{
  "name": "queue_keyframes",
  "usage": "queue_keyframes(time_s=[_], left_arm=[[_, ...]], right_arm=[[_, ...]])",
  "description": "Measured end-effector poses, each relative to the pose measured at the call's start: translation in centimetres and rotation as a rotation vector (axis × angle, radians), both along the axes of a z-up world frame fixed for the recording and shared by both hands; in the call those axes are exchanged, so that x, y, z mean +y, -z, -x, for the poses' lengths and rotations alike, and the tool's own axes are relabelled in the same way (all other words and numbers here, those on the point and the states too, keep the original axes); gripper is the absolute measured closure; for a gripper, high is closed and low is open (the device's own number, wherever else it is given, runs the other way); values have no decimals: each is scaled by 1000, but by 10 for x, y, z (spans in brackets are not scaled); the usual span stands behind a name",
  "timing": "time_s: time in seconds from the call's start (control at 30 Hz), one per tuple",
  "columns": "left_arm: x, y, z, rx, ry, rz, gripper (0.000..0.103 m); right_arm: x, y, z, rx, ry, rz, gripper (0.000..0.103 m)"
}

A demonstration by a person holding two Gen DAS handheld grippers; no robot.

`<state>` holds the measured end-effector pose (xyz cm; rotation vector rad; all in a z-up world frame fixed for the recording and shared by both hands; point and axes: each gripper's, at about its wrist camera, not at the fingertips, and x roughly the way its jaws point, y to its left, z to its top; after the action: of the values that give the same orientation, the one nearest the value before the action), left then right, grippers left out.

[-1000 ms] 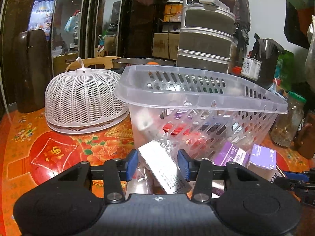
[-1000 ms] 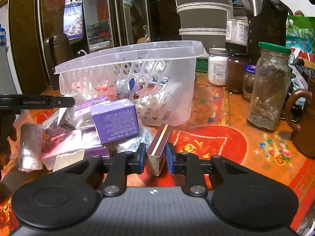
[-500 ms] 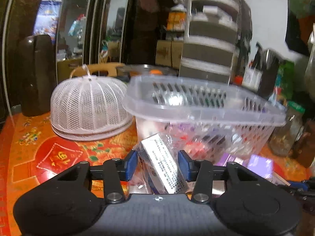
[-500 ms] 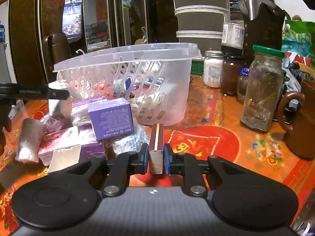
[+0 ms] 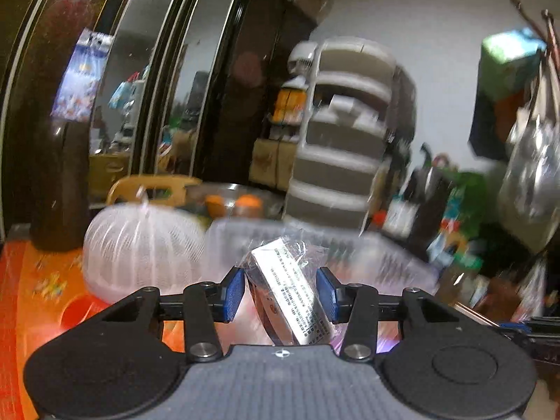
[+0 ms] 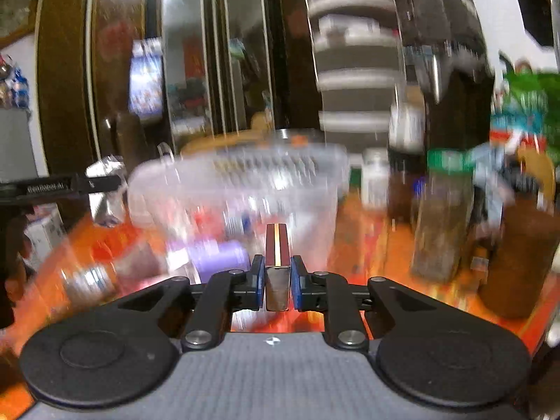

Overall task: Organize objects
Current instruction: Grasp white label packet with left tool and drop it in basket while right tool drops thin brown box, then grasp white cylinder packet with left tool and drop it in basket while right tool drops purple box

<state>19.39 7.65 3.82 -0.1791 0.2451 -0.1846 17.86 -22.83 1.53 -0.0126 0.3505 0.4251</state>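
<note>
Inside clear basket, perhaps blurred packets

Basket: motion blur smears my right view; I cannot make out its contents, only red and purple streaks.
Packet: its lower end is hidden behind my left gripper's body; the print on it is too small to read.
Slim box: the far end shows clearly, the near end is hidden between my right gripper's jaws.
Jars: smeared, labels unreadable.
Counter: its pattern is blurred and cut off by the picture's left edge.
</note>
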Motion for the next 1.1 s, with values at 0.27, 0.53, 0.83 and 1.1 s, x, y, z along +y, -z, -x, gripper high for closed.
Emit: queue_keyframes(time_s=[0.27, 0.53, 0.83, 1.1], left_arm=[[-38, -52, -95, 149, 43, 16, 54], [-41, -18, -130, 264, -25, 17, 35], [-3, -20, -2, 90, 10, -57, 8], [38, 65, 50, 213, -164, -53, 12]], right_arm=[[48, -66, -109, 71, -93, 22, 86], [73, -39, -155, 175, -100, 84, 64], [27, -30, -47, -10, -86, -3, 0], [31, 62, 20, 110, -106, -54, 0]])
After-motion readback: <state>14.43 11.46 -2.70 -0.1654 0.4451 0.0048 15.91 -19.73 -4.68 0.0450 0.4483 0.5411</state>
